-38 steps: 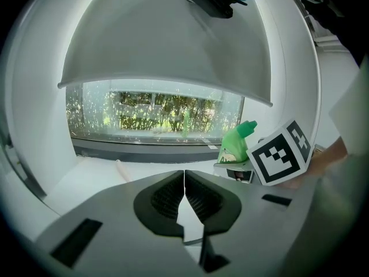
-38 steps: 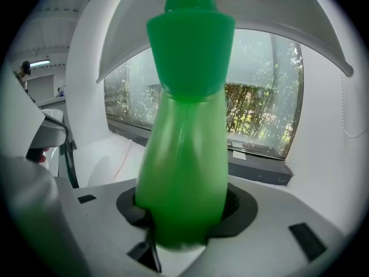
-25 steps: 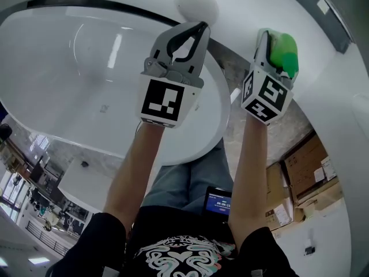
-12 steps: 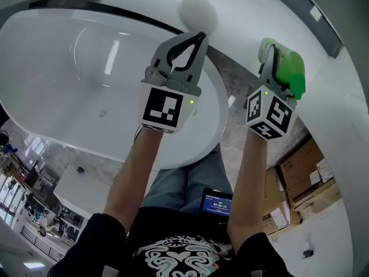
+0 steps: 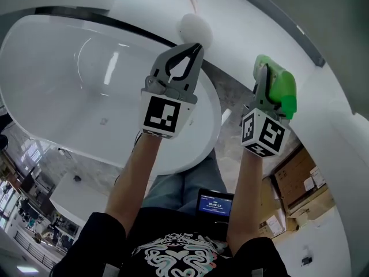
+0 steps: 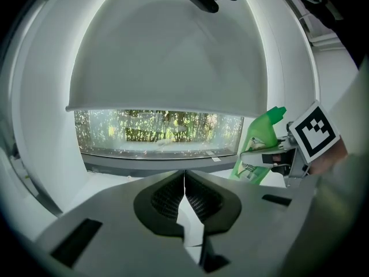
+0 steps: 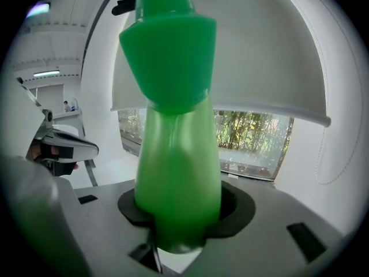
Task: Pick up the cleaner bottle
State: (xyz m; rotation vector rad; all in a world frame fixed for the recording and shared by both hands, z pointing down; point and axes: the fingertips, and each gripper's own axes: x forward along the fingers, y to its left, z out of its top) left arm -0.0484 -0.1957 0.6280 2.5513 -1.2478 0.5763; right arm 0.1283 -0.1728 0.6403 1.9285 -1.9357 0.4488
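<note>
White bathtub [image 5: 57, 126], right tongs [image 7: 176, 244] pinching cleaner bottle [image 7: 176, 154] upright, cap [image 7: 167, 51] up; left tongs [image 6: 184, 180] pressed together

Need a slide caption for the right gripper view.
Right gripper shut on the green cleaner bottle, window behind.

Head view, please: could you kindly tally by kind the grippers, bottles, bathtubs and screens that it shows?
Grippers: 2 (left gripper, jaws together and empty; right gripper, closed on the bottle)
Green cleaner bottle: 1
White bathtub: 1
Small screen: 1
Total: 5
</note>
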